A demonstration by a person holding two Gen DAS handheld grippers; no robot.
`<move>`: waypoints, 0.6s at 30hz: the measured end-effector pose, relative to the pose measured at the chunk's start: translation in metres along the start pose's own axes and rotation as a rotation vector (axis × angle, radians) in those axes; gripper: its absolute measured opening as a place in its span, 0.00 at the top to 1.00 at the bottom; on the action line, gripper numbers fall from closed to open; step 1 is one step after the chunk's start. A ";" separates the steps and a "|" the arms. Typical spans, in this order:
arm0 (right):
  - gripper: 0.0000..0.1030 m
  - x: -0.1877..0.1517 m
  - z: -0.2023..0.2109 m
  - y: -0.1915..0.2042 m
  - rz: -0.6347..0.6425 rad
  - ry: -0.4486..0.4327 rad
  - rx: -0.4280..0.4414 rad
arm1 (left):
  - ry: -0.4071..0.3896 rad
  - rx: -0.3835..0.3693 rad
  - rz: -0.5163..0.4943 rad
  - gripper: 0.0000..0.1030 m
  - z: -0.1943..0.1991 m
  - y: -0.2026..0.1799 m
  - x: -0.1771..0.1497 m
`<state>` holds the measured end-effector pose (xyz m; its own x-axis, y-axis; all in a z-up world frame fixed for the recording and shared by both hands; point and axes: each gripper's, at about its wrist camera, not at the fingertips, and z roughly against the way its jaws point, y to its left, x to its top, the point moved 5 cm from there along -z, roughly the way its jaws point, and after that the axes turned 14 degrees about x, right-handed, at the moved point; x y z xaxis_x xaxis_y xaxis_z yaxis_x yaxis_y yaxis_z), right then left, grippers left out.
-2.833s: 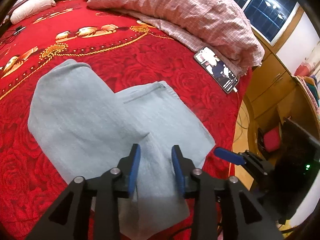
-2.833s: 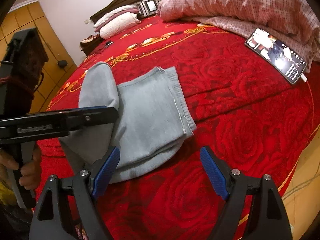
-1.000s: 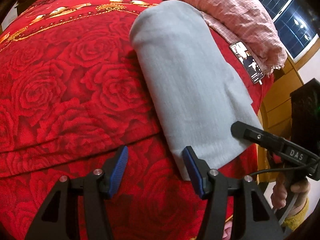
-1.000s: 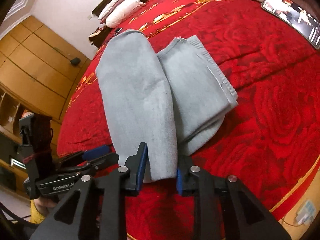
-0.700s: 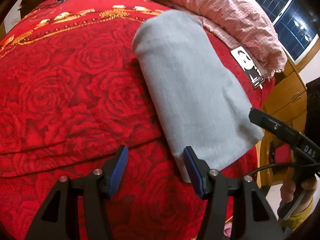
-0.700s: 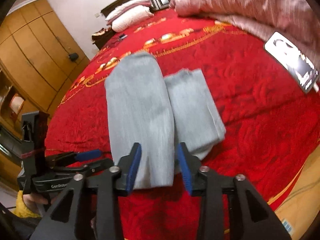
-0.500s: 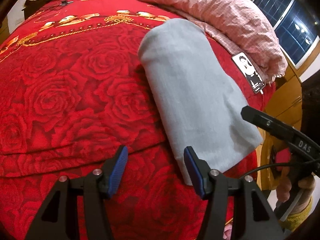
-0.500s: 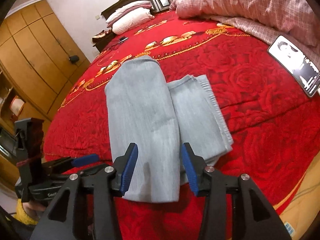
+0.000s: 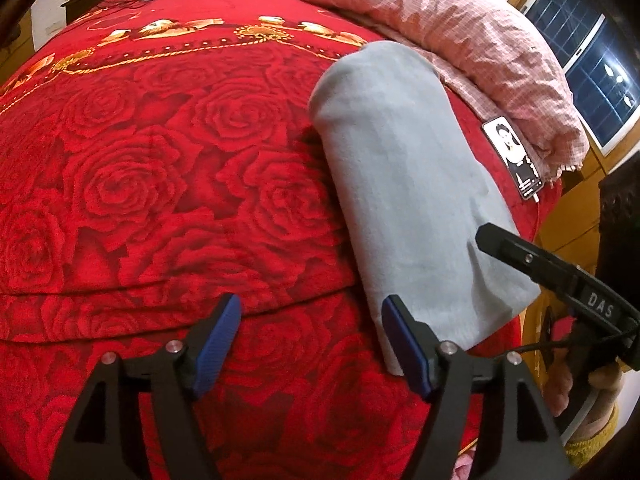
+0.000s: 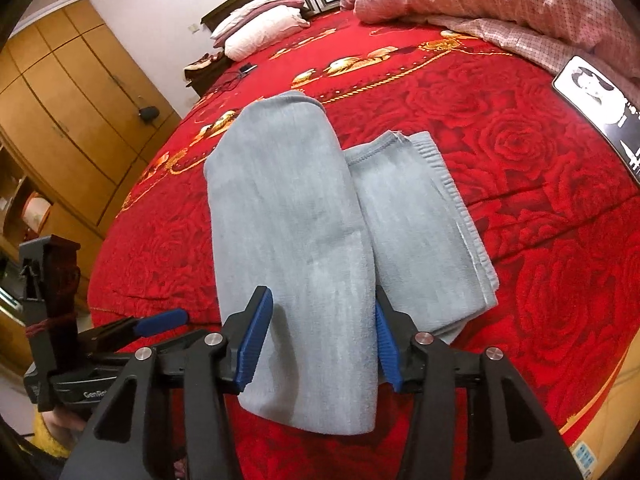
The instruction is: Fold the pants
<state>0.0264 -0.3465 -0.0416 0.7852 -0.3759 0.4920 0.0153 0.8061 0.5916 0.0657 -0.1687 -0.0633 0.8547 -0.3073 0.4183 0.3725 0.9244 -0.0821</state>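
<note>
The grey pants (image 10: 288,216) lie folded on the red rose bedspread (image 10: 540,184). A long leg part lies on the left, overlapping the waistband part (image 10: 420,216) on the right. My right gripper (image 10: 320,340) is open, its blue pads on either side of the leg's near end without pinching it. In the left wrist view the pants (image 9: 400,184) run from the middle to the right. My left gripper (image 9: 312,344) is open over bare bedspread, its right pad beside the cloth's near corner. The right gripper's finger (image 9: 520,256) rests over the pants' near end.
A phone (image 9: 516,160) lies near the bed's right edge beside a pink checked duvet (image 9: 460,28). Pillows (image 10: 264,28) sit at the headboard. A wooden wardrobe (image 10: 68,92) stands left of the bed. A hand (image 9: 580,392) holds the right gripper.
My right gripper was shut on the leg's end a second ago; it has opened and the cloth now lies flat. The left gripper stayed open and shifted only slightly.
</note>
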 end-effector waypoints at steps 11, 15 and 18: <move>0.40 0.002 -0.006 0.003 -0.001 -0.007 0.019 | -0.004 -0.001 0.015 0.26 0.000 0.005 0.000; 0.38 0.004 -0.008 0.007 0.022 -0.013 0.013 | -0.017 0.002 0.023 0.26 0.002 0.006 0.002; 0.41 0.002 -0.007 0.013 0.039 -0.019 0.001 | -0.029 0.004 0.027 0.26 0.005 0.007 0.003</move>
<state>0.0324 -0.3341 -0.0371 0.7731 -0.3530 0.5270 -0.0159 0.8198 0.5724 0.0693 -0.1619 -0.0584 0.8535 -0.2757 0.4422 0.3480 0.9331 -0.0900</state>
